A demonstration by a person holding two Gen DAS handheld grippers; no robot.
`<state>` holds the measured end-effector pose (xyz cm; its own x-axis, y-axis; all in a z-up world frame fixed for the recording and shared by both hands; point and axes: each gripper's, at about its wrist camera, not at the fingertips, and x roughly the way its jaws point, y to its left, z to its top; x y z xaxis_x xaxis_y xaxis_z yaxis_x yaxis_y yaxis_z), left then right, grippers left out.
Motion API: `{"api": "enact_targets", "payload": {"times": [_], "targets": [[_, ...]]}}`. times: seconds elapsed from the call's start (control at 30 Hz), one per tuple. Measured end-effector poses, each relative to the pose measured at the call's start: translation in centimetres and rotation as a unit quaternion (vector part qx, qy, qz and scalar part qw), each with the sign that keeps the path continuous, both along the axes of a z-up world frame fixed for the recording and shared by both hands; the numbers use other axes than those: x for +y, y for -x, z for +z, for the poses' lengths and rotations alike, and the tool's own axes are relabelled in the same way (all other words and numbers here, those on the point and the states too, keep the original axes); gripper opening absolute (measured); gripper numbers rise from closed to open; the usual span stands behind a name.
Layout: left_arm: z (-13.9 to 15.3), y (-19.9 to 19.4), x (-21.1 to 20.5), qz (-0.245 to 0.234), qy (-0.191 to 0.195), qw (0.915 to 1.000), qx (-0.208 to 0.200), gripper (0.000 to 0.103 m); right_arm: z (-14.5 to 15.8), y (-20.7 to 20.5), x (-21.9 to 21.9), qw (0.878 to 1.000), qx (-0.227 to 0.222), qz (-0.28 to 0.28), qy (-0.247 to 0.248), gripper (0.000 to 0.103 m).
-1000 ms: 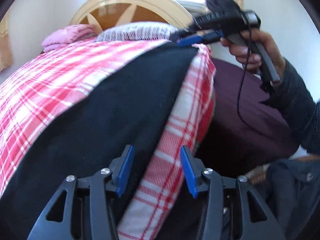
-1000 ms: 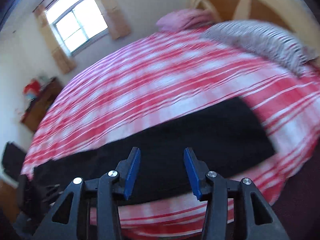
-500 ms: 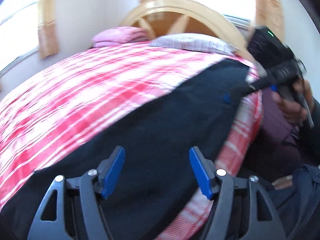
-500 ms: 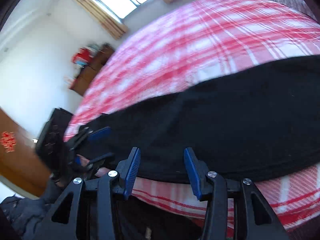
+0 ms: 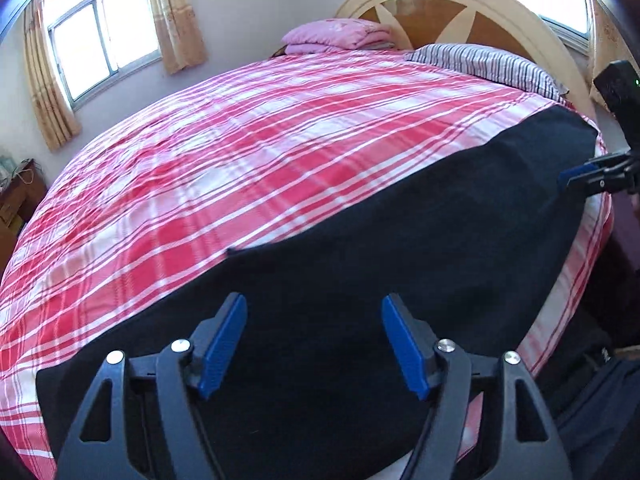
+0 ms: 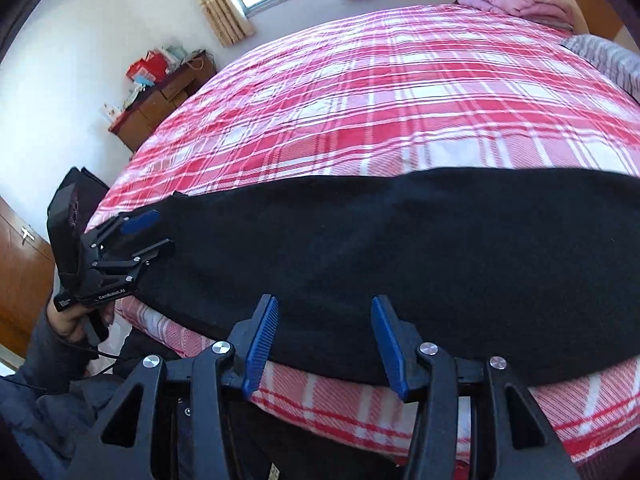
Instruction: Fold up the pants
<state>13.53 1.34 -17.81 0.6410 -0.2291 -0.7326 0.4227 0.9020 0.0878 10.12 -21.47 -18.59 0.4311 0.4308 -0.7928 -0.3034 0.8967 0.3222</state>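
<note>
On left gripper [image 6: 152,236] (over pants [image 6: 400,260]): seemingly "CenRobot.AI"

Black grippers [image 5: 312,340] — blue pads [image 5: 222,340], silver screws

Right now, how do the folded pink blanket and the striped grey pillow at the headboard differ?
The folded pink blanket is plain pink and stacked in layers; the striped grey pillow is striped and lies as one flat piece. The blanket sits farther from the black pants. Both lie against the headboard.
</note>
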Motion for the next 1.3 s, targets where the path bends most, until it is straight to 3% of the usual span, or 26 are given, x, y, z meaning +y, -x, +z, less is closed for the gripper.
{"api": "enact_targets", "payload": {"times": [0.2,0.53,0.77,0.93,0.97,1.03,1.2,1.3], "targets": [[-0.8,-0.1,2.0,0.006,0.003,0.9999,0.011,0.073,1.5,-2.2,3.9,1.0,-0.01,0.025,0.012,0.051],[-1.9,0.2,3.7,0.004,0.02,0.9996,0.02,0.074,2.4,-9.4,12.0,0.997,0.01,0.063,-0.051,0.051],[-2.8,1.2,4.1,-0.003,0.033,0.9994,0.014,0.08,-1.9,-14.2,18.8,0.989,0.09,0.093,-0.078,0.051],[-2.9,1.4,3.9,-0.009,0.034,0.9992,0.017,0.085,-4.9,-16.0,21.0,0.975,0.16,0.101,-0.114,0.05],[-2.9,1.5,3.8,-0.011,0.033,0.9993,0.017,0.087,-5.1,-16.0,21.4,0.974,0.165,0.103,-0.117,0.049],[-3.0,1.6,3.7,-0.014,0.031,0.9993,0.016,0.088,-5.3,-15.7,22.1,0.97,0.175,0.116,-0.123,0.036],[-3.0,1.7,3.7,-0.019,0.031,0.9992,0.017,0.089,-5.9,-14.9,23.9,0.968,0.184,0.135,-0.105,0.034],[-3.0,1.7,3.7,-0.021,0.029,0.9992,0.018,0.089,-6.0,-14.7,24.5,0.971,0.176,0.128,-0.094,0.011]]}}
